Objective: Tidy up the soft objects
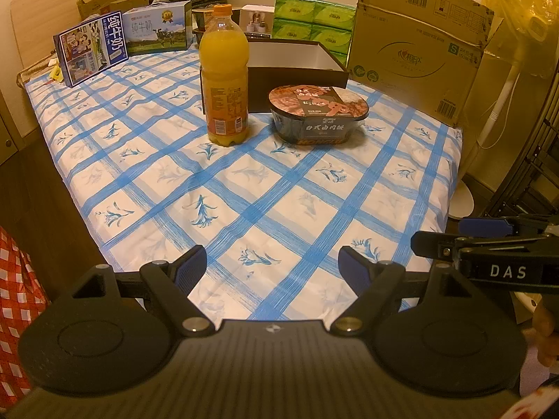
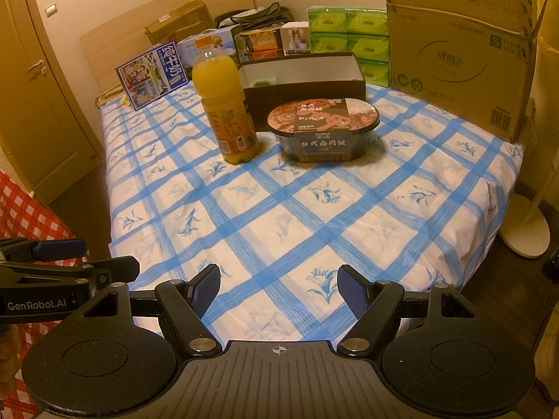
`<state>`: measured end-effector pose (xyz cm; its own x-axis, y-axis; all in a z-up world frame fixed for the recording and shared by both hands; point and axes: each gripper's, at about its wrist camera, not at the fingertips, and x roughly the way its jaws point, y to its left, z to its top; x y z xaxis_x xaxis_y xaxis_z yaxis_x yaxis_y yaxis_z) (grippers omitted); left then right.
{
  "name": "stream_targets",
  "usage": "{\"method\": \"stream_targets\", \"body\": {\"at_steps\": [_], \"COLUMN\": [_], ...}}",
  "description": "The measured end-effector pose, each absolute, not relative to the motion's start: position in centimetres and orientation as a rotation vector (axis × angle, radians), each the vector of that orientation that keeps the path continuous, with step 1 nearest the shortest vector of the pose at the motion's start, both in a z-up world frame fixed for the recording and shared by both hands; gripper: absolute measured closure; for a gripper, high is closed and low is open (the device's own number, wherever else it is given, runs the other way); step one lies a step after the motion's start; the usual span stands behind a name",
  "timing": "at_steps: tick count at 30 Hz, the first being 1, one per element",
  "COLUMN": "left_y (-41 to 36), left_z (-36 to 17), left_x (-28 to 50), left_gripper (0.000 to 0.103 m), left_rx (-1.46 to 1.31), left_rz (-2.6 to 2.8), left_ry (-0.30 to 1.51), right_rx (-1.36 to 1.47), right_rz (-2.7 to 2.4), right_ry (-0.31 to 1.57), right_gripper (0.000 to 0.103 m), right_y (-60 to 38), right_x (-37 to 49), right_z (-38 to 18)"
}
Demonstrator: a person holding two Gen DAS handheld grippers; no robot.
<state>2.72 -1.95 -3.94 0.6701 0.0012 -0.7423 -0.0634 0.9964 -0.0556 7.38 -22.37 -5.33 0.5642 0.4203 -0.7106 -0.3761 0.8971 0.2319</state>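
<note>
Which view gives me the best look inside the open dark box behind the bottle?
Right wrist view: it looks into the open dark box, showing the white interior and something greenish at the left end. In the left wrist view the box shows only its walls, with the orange juice bottle covering its left end.

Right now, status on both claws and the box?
Left claw open, empty. Right claw open, empty. Open box at far end, something green inside. Juice bottle and meal bowl stand before it.

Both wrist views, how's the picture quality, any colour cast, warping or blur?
Left wrist view: warm yellow cast, fisheye bends the cardboard box, dark corners, bottle sharp. Right wrist view: same cast, door bowed, bowl label readable, no motion blur.
</note>
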Motion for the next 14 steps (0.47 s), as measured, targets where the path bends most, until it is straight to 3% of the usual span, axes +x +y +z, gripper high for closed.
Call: {"method": "stream_targets", "body": {"at_steps": [14], "left_y": [-2.2], "left_z": [-3.96], "left_x": [2.92], "left_gripper": [0.022], "left_rx": [-0.077], "left_rz": [0.032], "left_ry": [0.836], "right_rx": [0.057], "right_rz": [0.468], "right_ry": [0.854], "right_gripper": [0.029], "right_y": [-22.51], "right_x": [7.6], "right_z": [-5.11]}}
